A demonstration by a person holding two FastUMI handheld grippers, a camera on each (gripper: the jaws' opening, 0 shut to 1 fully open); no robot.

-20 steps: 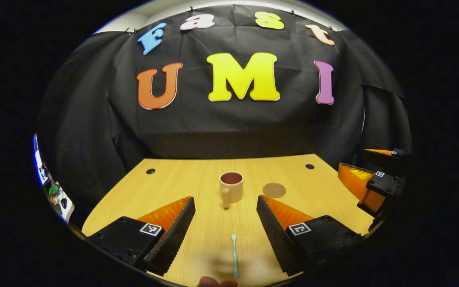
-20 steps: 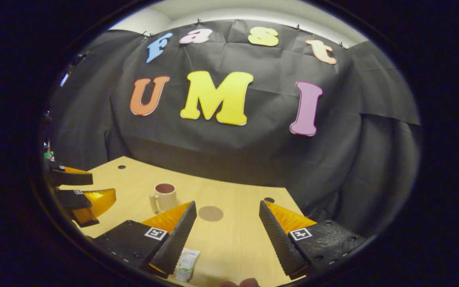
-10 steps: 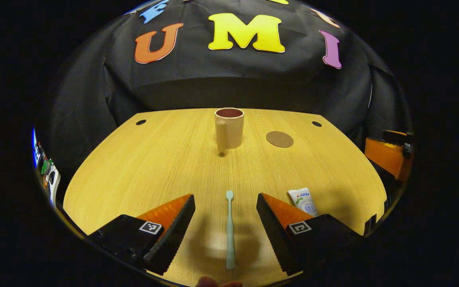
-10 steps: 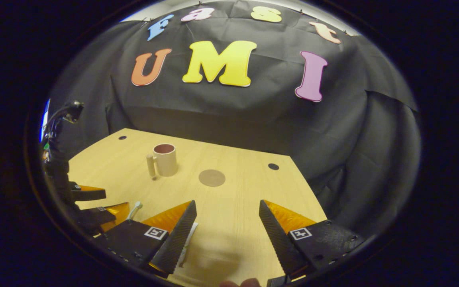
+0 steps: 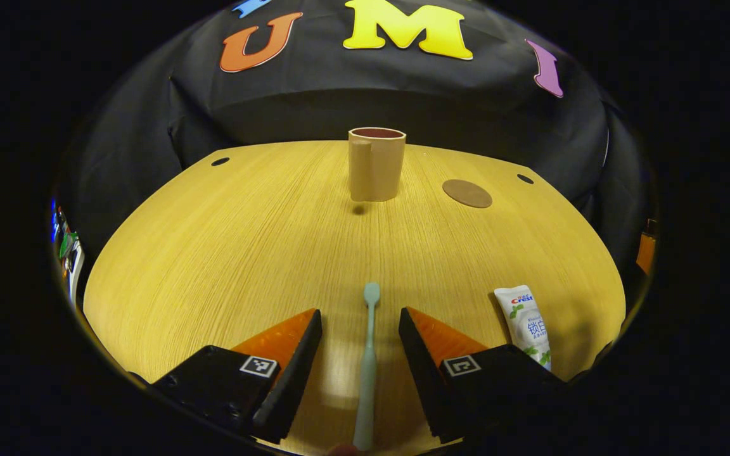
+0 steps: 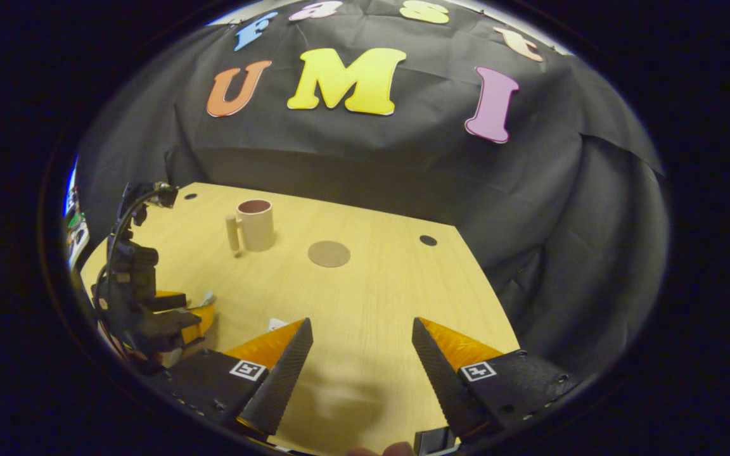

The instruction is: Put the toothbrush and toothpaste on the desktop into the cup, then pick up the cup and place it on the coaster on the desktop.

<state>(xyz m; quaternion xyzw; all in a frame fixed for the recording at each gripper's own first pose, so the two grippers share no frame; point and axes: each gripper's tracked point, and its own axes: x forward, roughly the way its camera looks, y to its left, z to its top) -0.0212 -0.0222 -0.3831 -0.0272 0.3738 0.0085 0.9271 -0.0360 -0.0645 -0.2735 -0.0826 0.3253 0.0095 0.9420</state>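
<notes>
left gripper view: left hand-held gripper [image 5: 358, 329] is straddling the toothbrush [image 5: 367, 364] with jaws apart, cup [image 5: 376, 163] at 12 o'clock, toothpaste [image 5: 525, 324] at 3; thin handle risks slipping | right gripper view: right hand-held gripper [image 6: 362, 342] is hovering, jaws apart, over the bare surface [image 6: 365, 278]; coaster [image 6: 329, 253] at 12 o'clock; may crowd the left.

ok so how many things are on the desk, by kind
cup: 1
coaster: 1
toothbrush: 1
toothpaste: 1
total: 4
</notes>
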